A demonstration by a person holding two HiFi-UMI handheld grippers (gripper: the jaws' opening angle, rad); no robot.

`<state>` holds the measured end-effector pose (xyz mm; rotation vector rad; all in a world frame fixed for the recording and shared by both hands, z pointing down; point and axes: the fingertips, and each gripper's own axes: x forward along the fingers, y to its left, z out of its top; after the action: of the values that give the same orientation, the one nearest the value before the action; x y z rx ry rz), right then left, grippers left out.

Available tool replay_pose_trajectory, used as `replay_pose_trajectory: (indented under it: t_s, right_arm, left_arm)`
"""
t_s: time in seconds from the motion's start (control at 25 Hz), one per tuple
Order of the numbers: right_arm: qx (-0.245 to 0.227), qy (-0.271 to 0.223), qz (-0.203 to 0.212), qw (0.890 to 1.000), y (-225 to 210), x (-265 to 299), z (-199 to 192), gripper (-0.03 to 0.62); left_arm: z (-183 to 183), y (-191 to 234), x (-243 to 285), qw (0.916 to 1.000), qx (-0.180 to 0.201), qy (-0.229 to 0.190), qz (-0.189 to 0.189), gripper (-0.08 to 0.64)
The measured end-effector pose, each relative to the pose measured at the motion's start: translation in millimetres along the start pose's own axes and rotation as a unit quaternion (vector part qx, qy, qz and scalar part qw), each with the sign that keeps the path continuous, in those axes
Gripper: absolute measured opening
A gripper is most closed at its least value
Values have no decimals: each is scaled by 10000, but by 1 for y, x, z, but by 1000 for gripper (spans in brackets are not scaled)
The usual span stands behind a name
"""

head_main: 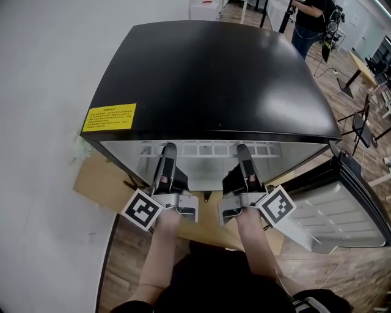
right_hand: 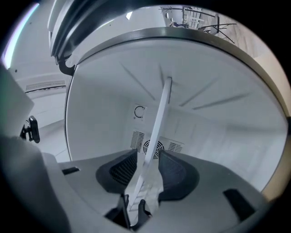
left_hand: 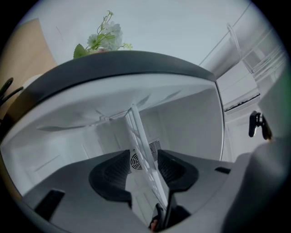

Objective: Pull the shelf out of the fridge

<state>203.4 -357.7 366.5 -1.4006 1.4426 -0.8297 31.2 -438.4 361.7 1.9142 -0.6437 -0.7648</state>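
The fridge has a glossy black top and stands open towards me. Its white grid shelf lies just inside the opening. Both grippers reach in over the shelf's front edge, my left gripper and my right gripper. In the left gripper view the shelf runs edge-on between the jaws of my left gripper, with a gap on each side. In the right gripper view the shelf passes between the jaws of my right gripper, clear of the left pad and close to the right pad.
The fridge door hangs open at the right. A yellow label sits on the fridge's left top edge. A white wall is at the left, and a brown board lies under the fridge. A person stands far behind.
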Motion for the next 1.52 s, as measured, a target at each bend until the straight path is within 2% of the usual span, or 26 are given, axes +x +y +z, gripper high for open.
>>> replay_pose_trajectory:
  t_s: [0.32, 0.36, 0.4, 0.44, 0.64, 0.88, 1.52]
  right_arm:
    - [196, -94, -93, 9997, -7, 15, 3, 110]
    - [241, -140, -110, 9996, -8, 16, 5, 99]
    - [293, -187, -132, 9993, -9, 16, 6, 47]
    - [353, -225, -165, 9990, -9, 16, 7, 37]
    - [629, -292, -302, 9971, -12, 15, 7, 25]
    - [774, -297, -313, 9961, -14, 15, 7, 22]
    - [1198, -448, -435, 9908, -15, 11, 6, 17]
  left_arm:
    - [2, 7, 13, 9993, -368, -100, 11, 169]
    - [3, 6, 14, 9992, -387, -114, -3, 159]
    - [4, 5, 15, 9991, -404, -123, -11, 133]
    - [4, 4, 16, 9990, -427, -130, 6, 84]
    - [4, 5, 15, 9976, -617, -183, 243, 59]
    - [5, 6, 14, 9964, -747, -269, 286, 51]
    - [3, 5, 11, 9962, -779, -238, 306, 46]
